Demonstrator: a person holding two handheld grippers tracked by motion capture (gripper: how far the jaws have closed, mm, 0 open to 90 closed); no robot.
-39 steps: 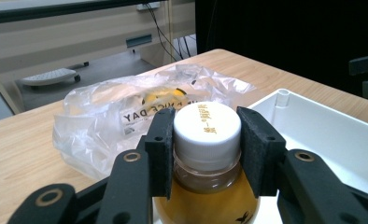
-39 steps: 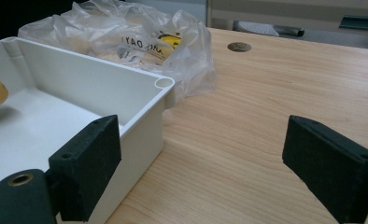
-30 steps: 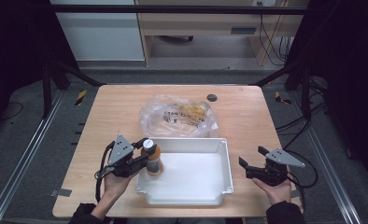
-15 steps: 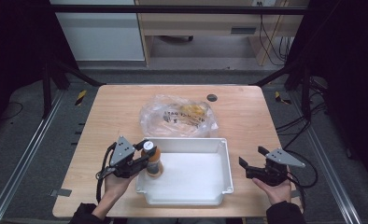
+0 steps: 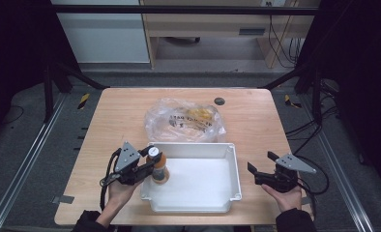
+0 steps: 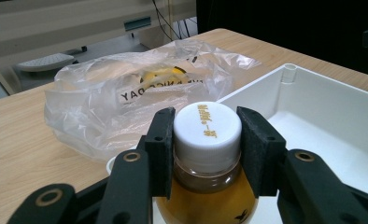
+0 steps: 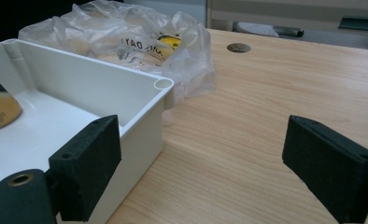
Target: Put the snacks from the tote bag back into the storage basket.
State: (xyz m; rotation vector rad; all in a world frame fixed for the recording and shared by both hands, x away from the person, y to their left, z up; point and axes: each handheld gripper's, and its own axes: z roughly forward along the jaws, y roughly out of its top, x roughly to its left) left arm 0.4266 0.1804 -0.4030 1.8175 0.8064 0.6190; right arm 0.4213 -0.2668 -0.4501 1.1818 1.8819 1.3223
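Amber bottle (image 6: 205, 154) clamped btwn left tongs (image 6: 205, 140).

Overhead light is brightening the table (image 5: 130, 116), surroundings are staying dark from nine to three o'clock; close views are blurring slightly

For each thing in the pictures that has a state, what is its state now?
bottle: upright, white cap on, held at the neck, at the tray's left end.
left gripper: shut on the bottle.
right gripper: open, nothing between the jaws.
white tray: open-topped.
plastic bag: crumpled, lying behind the tray.
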